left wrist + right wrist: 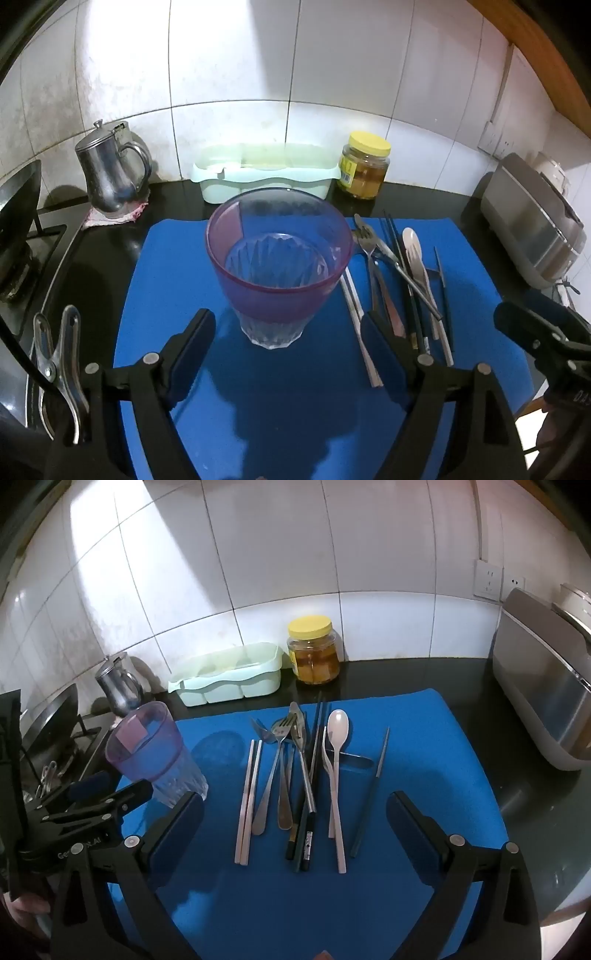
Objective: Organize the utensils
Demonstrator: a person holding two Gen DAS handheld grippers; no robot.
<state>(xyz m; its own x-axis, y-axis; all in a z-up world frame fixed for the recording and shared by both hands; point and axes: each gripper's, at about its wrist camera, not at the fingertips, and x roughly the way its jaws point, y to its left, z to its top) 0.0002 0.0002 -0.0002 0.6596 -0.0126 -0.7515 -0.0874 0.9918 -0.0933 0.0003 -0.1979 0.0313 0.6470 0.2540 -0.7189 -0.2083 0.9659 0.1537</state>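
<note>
Hovered over the blue mat on the dark counter with both tools tipped down. Had the left gripper facing the purple cup, with its fingers spread as wide as could be, one on each side of the cup but not touching it. Held nothing there. Had the right gripper facing the utensils, fingers spread wide too, with nothing in them.

Found the utensils lying flat in a loose bunch in the middle of the mat, just right of the cup: pink chopsticks, forks, dark chopsticks, a pink spoon. Found the cup standing up at the left side, with no utensils in it.

Looked like the very start of the job, with nothing picked up yet. Called next, most likely, for going down with the right gripper to one piece at the edge of the bunch, such as the pink chopsticks, pinching it near one end, lifting it and standing it in the cup. Called maybe for steadying the cup with the left gripper. Needed care with the crossed pieces in the middle, likely to drag each other along.
</note>
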